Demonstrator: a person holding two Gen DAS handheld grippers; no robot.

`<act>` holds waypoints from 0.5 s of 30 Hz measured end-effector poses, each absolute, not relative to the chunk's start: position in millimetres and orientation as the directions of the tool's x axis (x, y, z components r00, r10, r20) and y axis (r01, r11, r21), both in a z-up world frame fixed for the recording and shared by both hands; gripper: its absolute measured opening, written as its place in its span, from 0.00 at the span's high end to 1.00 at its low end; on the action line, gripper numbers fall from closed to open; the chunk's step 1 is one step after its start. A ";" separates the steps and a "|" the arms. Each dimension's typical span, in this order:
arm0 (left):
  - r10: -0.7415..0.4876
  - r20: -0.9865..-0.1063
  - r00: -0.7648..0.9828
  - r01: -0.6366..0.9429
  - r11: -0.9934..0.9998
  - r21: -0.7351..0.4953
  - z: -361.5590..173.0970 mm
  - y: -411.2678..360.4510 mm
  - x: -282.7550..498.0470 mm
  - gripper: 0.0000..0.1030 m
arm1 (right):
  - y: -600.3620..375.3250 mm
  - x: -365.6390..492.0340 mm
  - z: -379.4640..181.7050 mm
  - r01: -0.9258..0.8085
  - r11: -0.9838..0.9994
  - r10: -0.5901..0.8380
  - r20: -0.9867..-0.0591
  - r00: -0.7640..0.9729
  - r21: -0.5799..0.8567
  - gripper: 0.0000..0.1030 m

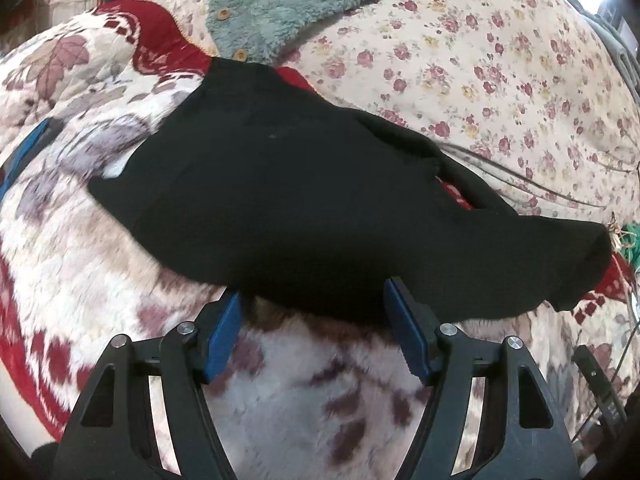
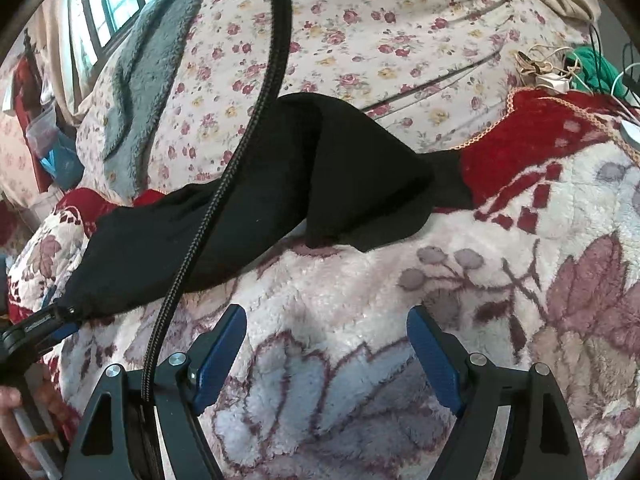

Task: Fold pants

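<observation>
Black pants [image 1: 288, 200] lie spread across a fluffy floral blanket [image 1: 300, 384] on the bed. In the left wrist view my left gripper [image 1: 314, 296] is open, its blue pads at the near edge of the pants, the edge lying between them. In the right wrist view the pants [image 2: 248, 208] lie partly folded, one part turned over another. My right gripper [image 2: 326, 316] is open and empty over the blanket [image 2: 340, 380], a little short of the pants. The left gripper [image 2: 52, 320] shows at the pants' left end.
A teal fleece garment [image 1: 280, 4] lies on the flowered sheet [image 1: 480, 60] beyond the pants. A black braided cable [image 2: 224, 184] crosses the right wrist view over the pants. Cords, a white charger and green cloth [image 2: 560, 76] lie at the far right.
</observation>
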State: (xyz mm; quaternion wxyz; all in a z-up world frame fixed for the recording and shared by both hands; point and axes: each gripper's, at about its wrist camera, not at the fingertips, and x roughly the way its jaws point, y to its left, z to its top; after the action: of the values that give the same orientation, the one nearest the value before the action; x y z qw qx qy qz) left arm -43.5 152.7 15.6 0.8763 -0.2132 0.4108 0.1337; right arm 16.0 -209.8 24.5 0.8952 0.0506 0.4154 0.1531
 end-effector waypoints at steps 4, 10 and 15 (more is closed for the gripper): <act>0.016 -0.779 0.626 -0.400 0.865 -0.304 18.7 158.4 -26.5 0.33 | -211.6 23.5 20.2 -0.225 0.948 0.316 -0.738 0.596 0.224 0.21; -0.020 -0.800 0.600 -0.400 0.858 -0.321 20.5 162.4 -6.1 0.33 | -219.0 39.1 14.1 -0.191 0.954 0.300 -0.749 0.591 0.232 0.21; -0.007 -0.798 0.603 -0.368 0.884 -0.287 18.9 157.7 -6.3 0.33 | -226.4 65.0 14.6 -0.121 0.971 0.238 -0.761 0.603 0.208 0.21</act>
State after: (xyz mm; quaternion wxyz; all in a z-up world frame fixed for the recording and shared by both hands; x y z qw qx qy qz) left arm -6.3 157.7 18.9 0.8686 -0.2168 0.4333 0.1039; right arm 65.0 -226.4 14.6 0.8928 0.0678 0.4339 0.1005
